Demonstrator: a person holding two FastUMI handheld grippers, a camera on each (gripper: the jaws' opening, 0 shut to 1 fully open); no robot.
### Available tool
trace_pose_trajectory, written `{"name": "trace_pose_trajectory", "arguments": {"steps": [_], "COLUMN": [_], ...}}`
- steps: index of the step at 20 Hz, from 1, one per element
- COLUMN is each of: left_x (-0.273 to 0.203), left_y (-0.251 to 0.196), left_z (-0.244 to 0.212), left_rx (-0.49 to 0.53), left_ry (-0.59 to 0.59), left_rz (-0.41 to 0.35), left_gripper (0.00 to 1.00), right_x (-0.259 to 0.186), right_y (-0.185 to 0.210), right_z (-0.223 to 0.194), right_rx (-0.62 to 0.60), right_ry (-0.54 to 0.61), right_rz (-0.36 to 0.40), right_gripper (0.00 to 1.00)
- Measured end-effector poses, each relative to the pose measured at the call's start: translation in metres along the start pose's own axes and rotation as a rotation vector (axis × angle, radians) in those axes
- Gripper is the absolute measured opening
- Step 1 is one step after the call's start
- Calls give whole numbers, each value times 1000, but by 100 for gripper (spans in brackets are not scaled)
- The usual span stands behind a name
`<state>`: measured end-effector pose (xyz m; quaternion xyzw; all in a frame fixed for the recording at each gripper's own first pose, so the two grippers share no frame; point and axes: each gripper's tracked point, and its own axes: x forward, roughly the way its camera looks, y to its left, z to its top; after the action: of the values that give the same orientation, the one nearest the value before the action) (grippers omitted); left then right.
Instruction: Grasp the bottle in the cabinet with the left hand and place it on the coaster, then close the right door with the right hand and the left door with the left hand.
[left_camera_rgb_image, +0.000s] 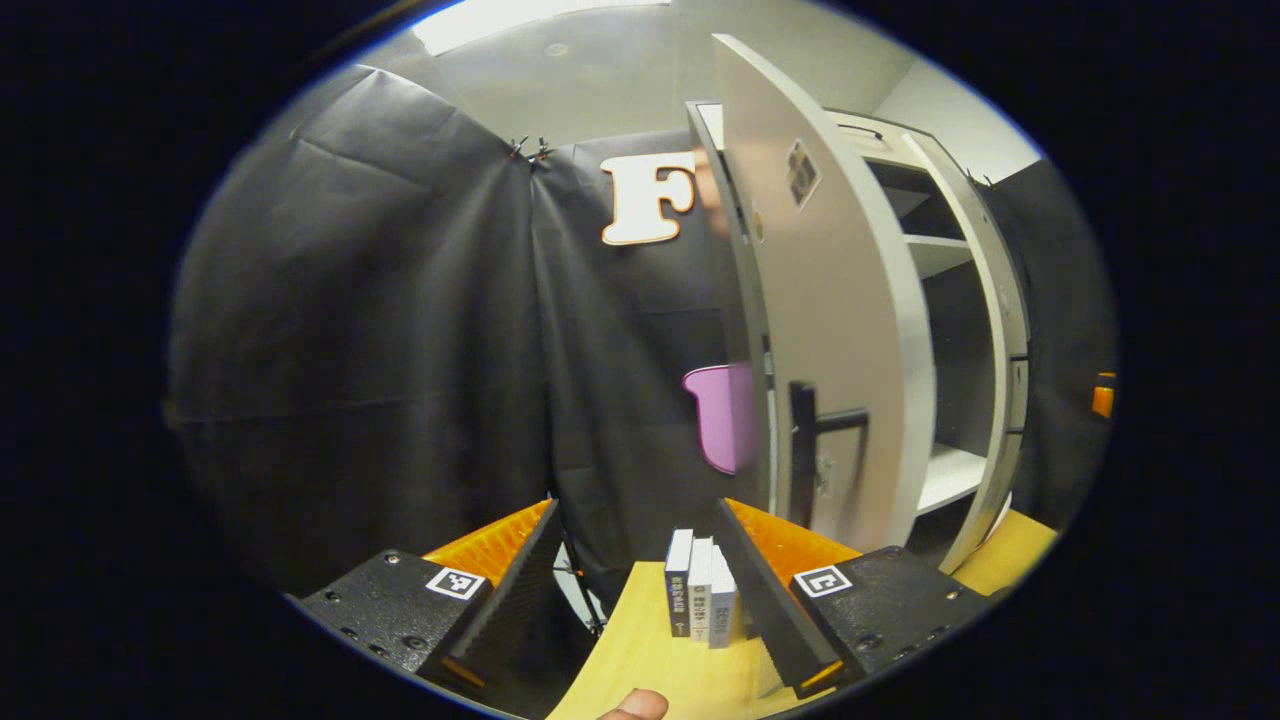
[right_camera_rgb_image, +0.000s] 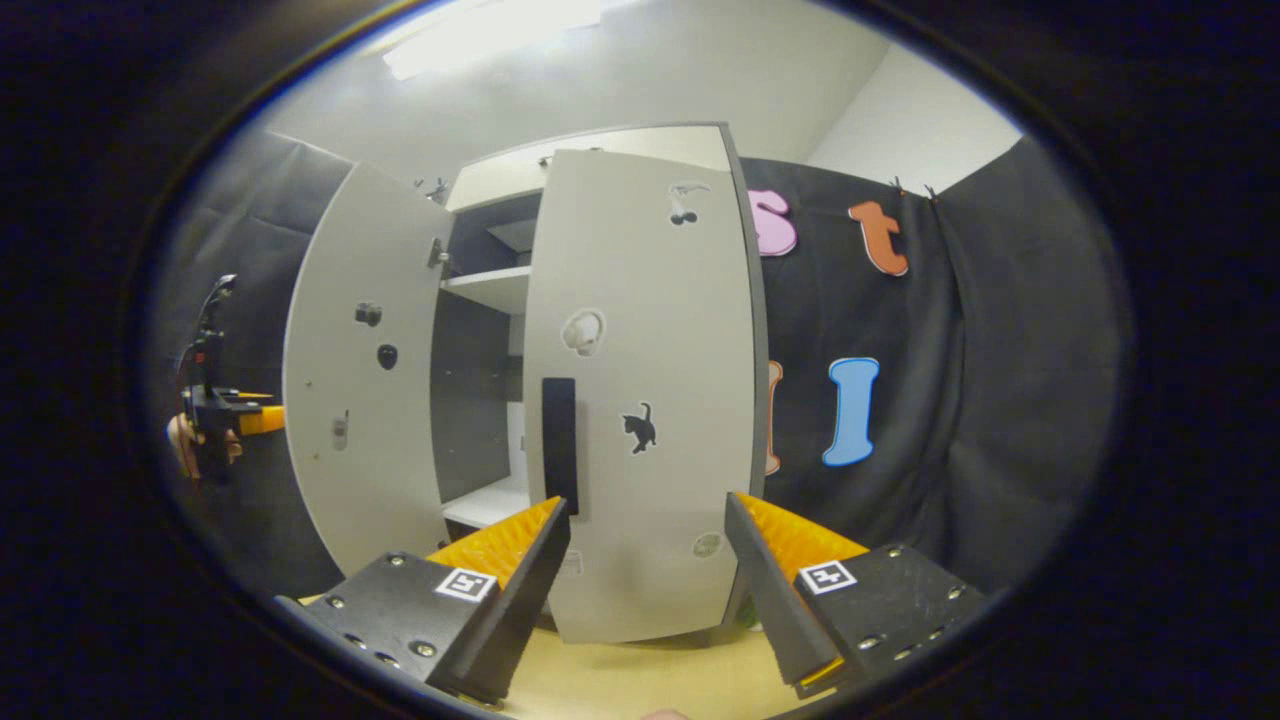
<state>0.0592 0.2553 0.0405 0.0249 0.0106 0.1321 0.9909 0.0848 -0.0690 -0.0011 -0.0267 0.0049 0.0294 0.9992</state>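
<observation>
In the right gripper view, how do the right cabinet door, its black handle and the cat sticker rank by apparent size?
1. Right cabinet door, by far the largest.
2. Black handle.
3. Cat sticker, the smallest.
All three lie on one surface, so nearness hardly affects this.

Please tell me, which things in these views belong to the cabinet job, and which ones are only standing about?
For the job:
- cabinet
- right door, almost shut
- left door, open wide
- right tongs, open at the right door
- left tongs, open, holding nothing

Standing about:
- books upright on the table
- stickers on the doors
</observation>
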Motion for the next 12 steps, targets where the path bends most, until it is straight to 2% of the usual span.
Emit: {"name": "trace_pose_trajectory", "arguments": {"steps": [1,2,5,8,9,10,12], "left_x": [5,-2,-5,-7,-6,-6,-7], "left_y": [0,-5,-19,-30,-35,-41,-55], "left_z": [-1,3,-2,3,5,5,4], "left_rx": [-22,-57,-126,-90,-88,-90,-103], "left_ry": [0,0,51,54,45,44,59], "left_rz": [22,31,-11,-21,-24,-30,-49], "left_gripper": [96,89,89,88,92,88,92], "right_x": [-9,-18,-41,-58,-62,-62,-61], "right_y": [0,-1,17,19,19,21,20], "right_z": [6,10,15,15,14,14,12], "right_rx": [-7,-10,-5,-14,-16,-10,15], "right_ry": [-12,-25,-49,-47,-50,-50,-33], "right_rz": [-8,-13,38,50,51,52,46], "right_gripper": [94,89,94,94,94,94,94]}}
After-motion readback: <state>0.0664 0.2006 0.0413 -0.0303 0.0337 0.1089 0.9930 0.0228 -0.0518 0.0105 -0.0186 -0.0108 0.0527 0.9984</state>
